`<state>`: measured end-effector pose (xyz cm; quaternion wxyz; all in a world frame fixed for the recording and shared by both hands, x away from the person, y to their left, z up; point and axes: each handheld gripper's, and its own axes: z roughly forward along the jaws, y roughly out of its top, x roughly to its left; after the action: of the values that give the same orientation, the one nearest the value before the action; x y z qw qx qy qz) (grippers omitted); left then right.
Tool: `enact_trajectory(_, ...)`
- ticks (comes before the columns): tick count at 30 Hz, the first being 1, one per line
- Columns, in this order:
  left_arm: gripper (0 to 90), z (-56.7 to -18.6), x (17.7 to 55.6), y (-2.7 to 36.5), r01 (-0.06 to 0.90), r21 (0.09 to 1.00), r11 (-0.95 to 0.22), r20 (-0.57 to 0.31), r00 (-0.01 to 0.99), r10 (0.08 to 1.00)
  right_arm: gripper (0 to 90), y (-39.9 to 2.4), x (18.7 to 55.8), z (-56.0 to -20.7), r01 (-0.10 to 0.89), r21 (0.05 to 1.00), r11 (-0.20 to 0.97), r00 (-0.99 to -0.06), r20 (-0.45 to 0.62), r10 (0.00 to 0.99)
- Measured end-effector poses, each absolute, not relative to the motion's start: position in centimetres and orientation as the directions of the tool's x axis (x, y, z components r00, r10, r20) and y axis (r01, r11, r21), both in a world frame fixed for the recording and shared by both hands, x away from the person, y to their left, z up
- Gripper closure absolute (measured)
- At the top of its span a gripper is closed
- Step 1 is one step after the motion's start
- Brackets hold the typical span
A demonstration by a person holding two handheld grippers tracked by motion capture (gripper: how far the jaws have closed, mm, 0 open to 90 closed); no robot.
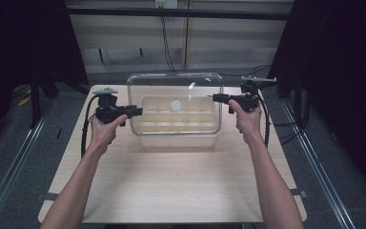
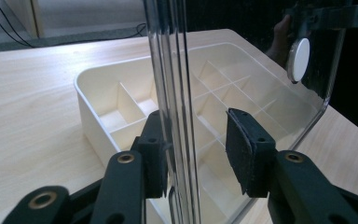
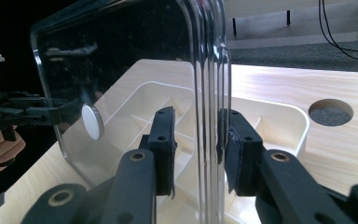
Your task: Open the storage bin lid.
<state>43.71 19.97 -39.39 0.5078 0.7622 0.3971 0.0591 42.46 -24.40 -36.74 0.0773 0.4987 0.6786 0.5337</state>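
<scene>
Standing upright above the white divided box (image 1: 178, 129), the clear lid (image 1: 174, 102) was flanked at its two short ends by the grippers, one at each side edge. The left gripper (image 1: 136, 111) sat at the lid's left edge, held in the person's left hand (image 1: 106, 129); in the left gripper view the lid's rim ran up between the jaws, one pad (image 2: 154, 158) lying against the rim while the other pad (image 2: 240, 149) stood apart from the plastic, so this grip was not fully clamped on it. The right gripper (image 1: 217, 98), in the right hand (image 1: 248, 119), met the lid's right edge; in the right gripper view the rim passed between the two pads (image 3: 164, 144), one of them touching the edge and the other close beside it with a thin gap, and whether it truly pinched the lid I could not tell. A round white knob (image 1: 176, 105) showed at the middle of the lid's face. The box rested on the pale wooden table (image 1: 171, 191), toward its far half, its compartments visible through the lid. A round hole (image 3: 331, 112) in the tabletop lay just beyond the box in the right gripper view
</scene>
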Motion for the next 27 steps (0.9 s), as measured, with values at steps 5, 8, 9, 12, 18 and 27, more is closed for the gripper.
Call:
enact_trajectory(5,60.8,-38.9,43.6,20.0,0.538,0.826,-0.171,-0.309,0.685,0.66,67.4,-24.3,42.2,-36.2,0.582,0.811,-0.064,-0.497,0.417,0.761)
enact_trajectory(8,60.9,-38.7,43.4,20.1,0.534,0.828,-0.172,-0.308,0.688,0.657,67.4,-24.3,42.0,-35.8,0.576,0.815,-0.06,-0.502,0.411,0.761)
enact_trajectory(9,61.0,-38.6,43.3,20.1,0.532,0.829,-0.17,-0.31,0.691,0.653,67.4,-24.3,41.9,-35.6,0.576,0.815,-0.059,-0.504,0.411,0.76)
enact_trajectory(12,61.6,-38.3,42.9,20.1,0.524,0.834,-0.171,-0.309,0.701,0.643,67.5,-24.5,41.5,-35.0,0.572,0.819,-0.043,-0.513,0.398,0.761)
enact_trajectory(18,61.8,-37.9,42.4,19.7,0.521,0.836,-0.17,-0.312,0.707,0.634,67.6,-24.8,40.5,-34.2,0.561,0.827,-0.042,-0.514,0.388,0.765)
enact_trajectory(27,62.0,-37.5,41.3,19.5,0.499,0.844,-0.196,-0.282,0.725,0.629,67.6,-25.1,39.2,-34.3,0.559,0.828,-0.051,-0.512,0.392,0.764)
